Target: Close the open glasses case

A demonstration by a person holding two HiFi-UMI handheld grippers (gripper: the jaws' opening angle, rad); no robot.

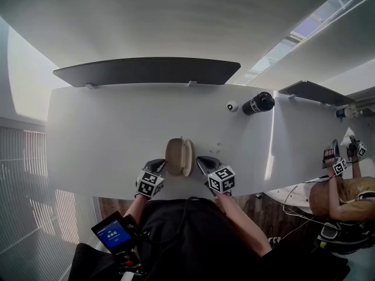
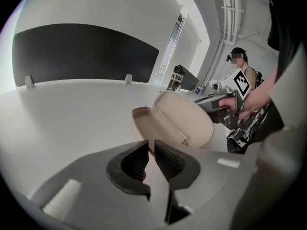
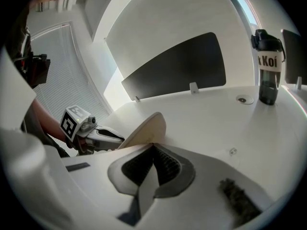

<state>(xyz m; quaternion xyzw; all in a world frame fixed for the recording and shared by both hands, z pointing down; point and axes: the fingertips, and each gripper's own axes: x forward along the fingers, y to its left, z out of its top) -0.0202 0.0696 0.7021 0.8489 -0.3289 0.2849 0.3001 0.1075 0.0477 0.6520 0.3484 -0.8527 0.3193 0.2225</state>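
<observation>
At the front edge of the table the case stands half open. Our left tongs look pinched on its rim. Our right tongs, closed and empty, sit behind the lid. Pushing off-centre, we could twist the case loose.

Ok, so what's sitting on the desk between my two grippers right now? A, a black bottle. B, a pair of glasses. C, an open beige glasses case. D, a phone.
C: the glasses case lies between the left gripper and the right gripper with its lid raised, while the black bottle stands well away, towards the desk's far right.
</observation>
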